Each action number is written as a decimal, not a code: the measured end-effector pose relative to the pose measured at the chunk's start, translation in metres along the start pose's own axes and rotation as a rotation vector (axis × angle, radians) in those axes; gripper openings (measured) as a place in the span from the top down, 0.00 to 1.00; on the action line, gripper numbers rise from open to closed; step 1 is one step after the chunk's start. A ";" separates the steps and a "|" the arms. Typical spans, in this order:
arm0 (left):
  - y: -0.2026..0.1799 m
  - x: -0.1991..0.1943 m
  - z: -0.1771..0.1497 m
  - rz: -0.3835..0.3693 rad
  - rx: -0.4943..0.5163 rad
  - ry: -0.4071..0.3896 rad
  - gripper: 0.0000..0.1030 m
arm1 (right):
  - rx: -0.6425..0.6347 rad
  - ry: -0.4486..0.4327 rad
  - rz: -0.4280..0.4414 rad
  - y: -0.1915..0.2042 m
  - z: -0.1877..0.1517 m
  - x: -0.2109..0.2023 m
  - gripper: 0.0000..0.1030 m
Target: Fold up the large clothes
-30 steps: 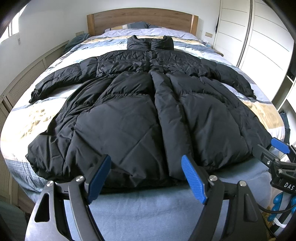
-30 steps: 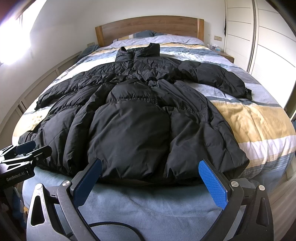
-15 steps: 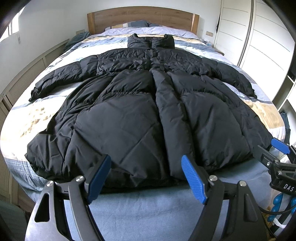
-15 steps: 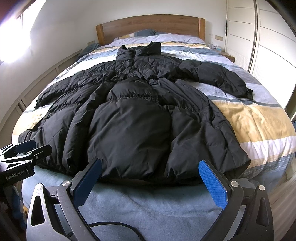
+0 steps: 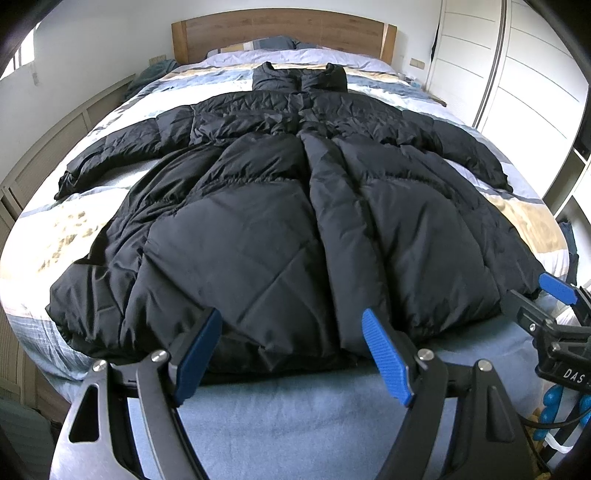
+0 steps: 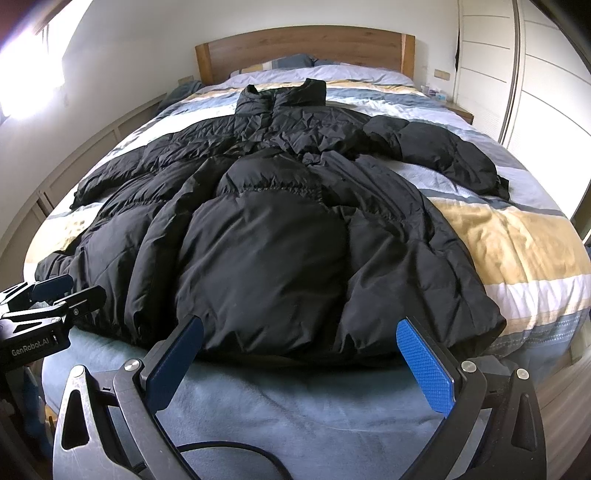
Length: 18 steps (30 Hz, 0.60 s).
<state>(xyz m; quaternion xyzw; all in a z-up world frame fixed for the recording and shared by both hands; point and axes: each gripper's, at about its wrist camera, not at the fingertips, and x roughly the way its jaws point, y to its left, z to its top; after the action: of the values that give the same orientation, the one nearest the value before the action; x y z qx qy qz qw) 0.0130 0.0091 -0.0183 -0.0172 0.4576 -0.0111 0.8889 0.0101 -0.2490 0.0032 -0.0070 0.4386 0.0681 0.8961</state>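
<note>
From my left wrist camera I see the big black puffy coat lying flat on the bed. Its collar points at the wooden headboard, far from me. Both sleeves are spread out to the sides. The bottom edge of the coat is the part farthest from the headboard, and it lies just past my left gripper. That gripper is spread wide, and its blue pads hold nothing. The coat is not between them. At the side of this view, down near the foot of the bed, I can see my other gripper. It has white letters "DAS" on it, and the rest of the word is cut off. Compared with a second ago, almost nothing is different here. The coat lies the same way and my gripper sits in the same spot.

From my right wrist camera, the coat again stretches up toward the headboard. One sleeve lies on the striped blanket. My right gripper is spread wide too, with nothing in it, just short of the coat's bottom edge. My left gripper shows at the side, and I can read "GenRobot.AI" on it. Nothing has moved here either.
</note>
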 end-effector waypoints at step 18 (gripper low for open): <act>0.004 0.000 0.005 -0.024 -0.011 0.020 0.25 | 0.008 -0.008 0.003 -0.001 0.004 -0.001 0.00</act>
<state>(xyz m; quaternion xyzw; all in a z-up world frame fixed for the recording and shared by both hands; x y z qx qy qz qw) 0.0171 0.0136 -0.0154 -0.0277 0.4665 -0.0195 0.8839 0.0131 -0.2502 0.0060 -0.0024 0.4353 0.0676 0.8978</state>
